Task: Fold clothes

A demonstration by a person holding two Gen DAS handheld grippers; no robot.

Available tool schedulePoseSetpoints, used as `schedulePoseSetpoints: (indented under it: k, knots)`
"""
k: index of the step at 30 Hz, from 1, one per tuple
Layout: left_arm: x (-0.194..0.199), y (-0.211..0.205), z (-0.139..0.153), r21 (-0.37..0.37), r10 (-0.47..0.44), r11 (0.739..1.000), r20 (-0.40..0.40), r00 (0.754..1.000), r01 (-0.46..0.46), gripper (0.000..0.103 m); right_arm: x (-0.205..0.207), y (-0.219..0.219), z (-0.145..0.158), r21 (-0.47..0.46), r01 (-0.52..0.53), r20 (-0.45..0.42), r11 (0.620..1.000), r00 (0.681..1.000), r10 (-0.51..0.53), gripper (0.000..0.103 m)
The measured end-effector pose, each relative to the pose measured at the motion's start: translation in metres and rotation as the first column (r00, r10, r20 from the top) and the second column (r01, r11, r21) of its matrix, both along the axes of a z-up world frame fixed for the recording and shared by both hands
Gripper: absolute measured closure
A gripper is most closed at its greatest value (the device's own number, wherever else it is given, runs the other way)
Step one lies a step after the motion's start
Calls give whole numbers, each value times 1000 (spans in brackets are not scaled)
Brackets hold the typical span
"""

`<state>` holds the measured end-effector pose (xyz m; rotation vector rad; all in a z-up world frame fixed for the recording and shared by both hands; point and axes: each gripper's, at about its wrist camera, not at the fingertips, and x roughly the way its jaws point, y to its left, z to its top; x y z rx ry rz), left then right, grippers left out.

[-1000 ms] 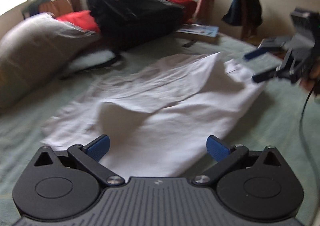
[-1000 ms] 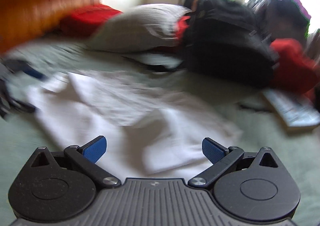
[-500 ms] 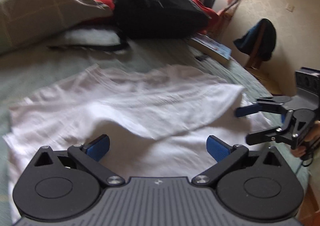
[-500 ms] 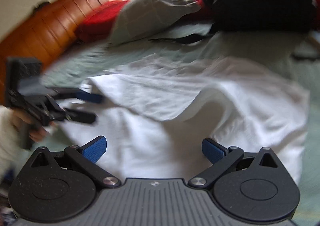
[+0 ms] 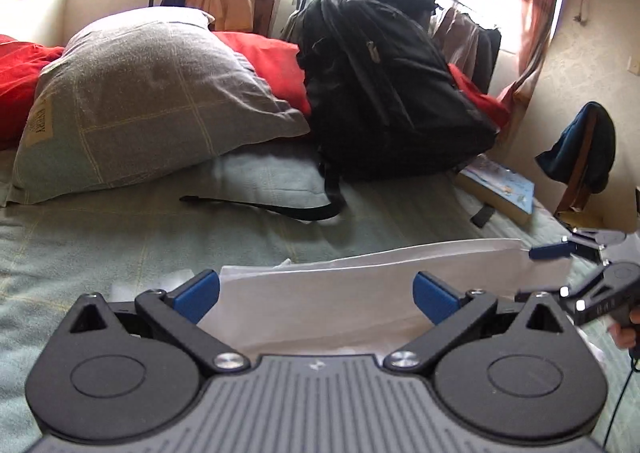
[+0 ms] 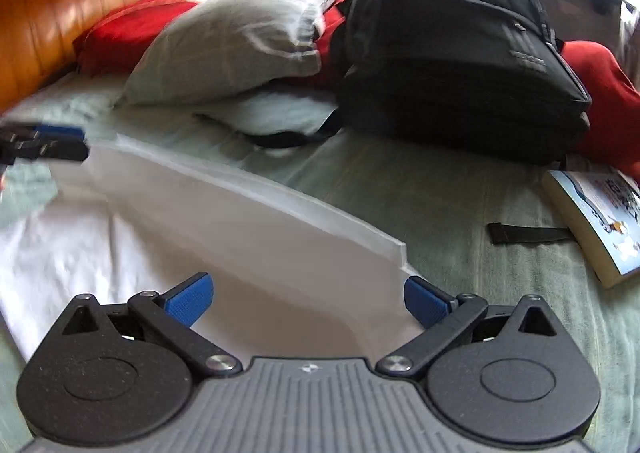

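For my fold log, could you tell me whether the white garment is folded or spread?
Partly folded: the white garment shows a doubled, raised edge over a flat layer.

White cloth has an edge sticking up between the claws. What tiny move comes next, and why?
Probably shut both claws. The left claw and right claw stand open at opposite ends of the white cloth's raised edge, which runs between their fingers, so nothing seems pinched yet for folding.

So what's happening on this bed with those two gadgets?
A person is folding a white garment on the green bedsheet, with a handheld gripper in each hand. The left gripper and right gripper each sit at one end of a raised fold, fingers spread wide. A backpack, pillow and book lie beyond.
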<state>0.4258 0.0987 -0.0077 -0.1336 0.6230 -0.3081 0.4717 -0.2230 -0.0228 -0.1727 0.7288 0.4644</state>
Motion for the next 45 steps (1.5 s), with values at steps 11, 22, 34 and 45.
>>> schedulePoseSetpoints:
  k: [11, 22, 34, 45]
  knots:
    - [-58, -3, -28, 110, -149, 982, -57, 987, 155, 1, -42, -25, 8, 65, -55, 37, 996, 998, 52, 0]
    - [-116, 10, -66, 245, -125, 957, -132, 983, 155, 1, -128, -53, -43, 111, 30, -94, 993, 995, -20, 0]
    - [-107, -11, -63, 227, -80, 968, -110, 991, 104, 1, -111, -5, -35, 22, 68, 13, 997, 998, -68, 0]
    - [-144, 3, -43, 246, -73, 966, -64, 995, 86, 1, -147, -31, -36, 19, 74, 26, 997, 997, -74, 0]
